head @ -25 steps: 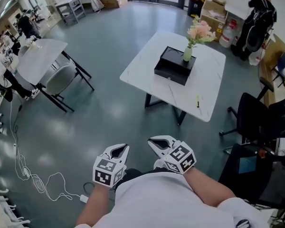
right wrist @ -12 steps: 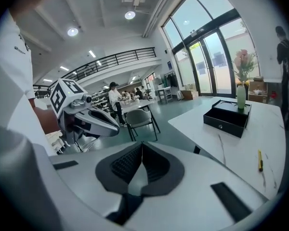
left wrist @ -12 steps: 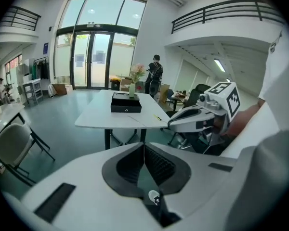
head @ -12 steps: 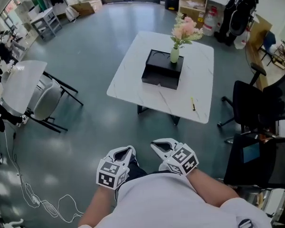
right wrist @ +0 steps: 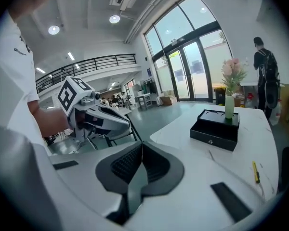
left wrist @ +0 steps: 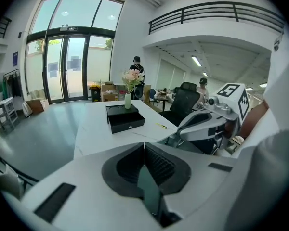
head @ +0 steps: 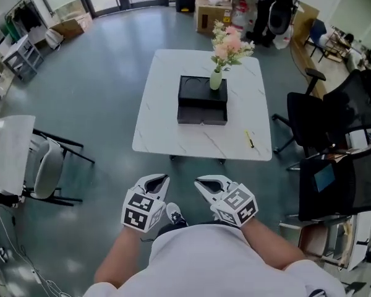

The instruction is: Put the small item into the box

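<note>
Lying near the right edge of the white tabletop (head: 164, 119), centre-right of the head view, the small yellow item (head: 250, 139) sits apart from the black box (head: 201, 104). It looks thin, stiff and light, and likely to roll, so pinching it across its middle seems best. Low in the frame, the left hand-held gripper (head: 154, 183) and right hand-held gripper (head: 205, 184) are both clenched on nothing.

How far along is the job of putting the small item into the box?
Done: nothing; the small yellow item lies on the table, apart from the black box. In hand: nothing; left gripper and right gripper are shut, empty, short of the table. Left: approach, pick up, box it.
</note>
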`<action>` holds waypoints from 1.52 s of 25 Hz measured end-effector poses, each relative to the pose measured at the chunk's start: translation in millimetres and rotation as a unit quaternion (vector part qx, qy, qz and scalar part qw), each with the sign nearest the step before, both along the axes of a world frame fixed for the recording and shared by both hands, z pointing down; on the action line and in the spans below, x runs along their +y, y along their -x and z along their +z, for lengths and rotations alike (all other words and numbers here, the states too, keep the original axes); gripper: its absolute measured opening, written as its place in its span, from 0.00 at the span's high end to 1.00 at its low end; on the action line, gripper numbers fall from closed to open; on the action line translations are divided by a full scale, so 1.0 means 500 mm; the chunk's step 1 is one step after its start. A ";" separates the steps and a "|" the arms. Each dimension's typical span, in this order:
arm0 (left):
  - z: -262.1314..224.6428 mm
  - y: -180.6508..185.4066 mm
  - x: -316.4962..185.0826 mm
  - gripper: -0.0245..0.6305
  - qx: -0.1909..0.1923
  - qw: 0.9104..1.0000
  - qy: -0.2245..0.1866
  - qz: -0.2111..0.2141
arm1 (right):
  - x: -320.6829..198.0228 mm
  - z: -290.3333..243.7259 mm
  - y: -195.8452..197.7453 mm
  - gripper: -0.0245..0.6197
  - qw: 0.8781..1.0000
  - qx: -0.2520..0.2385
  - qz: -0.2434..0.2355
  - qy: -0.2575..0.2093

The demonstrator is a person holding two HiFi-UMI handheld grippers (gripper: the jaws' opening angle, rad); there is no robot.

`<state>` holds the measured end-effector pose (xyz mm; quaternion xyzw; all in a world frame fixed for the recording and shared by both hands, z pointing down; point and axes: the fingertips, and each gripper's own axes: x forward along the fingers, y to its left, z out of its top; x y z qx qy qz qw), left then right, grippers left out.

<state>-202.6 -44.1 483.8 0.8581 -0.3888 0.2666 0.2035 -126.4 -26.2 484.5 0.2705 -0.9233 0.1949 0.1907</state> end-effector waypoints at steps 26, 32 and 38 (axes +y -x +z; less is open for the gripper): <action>0.100 -0.020 -0.131 0.94 -0.025 0.985 0.057 0.161 | -0.134 0.082 -0.063 0.94 0.976 -0.032 0.202 0.069; 0.090 -0.109 -0.211 0.94 -0.033 0.983 0.053 0.175 | -0.219 0.113 -0.192 0.94 0.971 -0.011 0.230 0.061; 0.113 -0.209 -0.294 0.94 -0.066 0.978 0.044 0.194 | -0.292 0.187 -0.332 0.94 0.964 0.047 0.252 0.069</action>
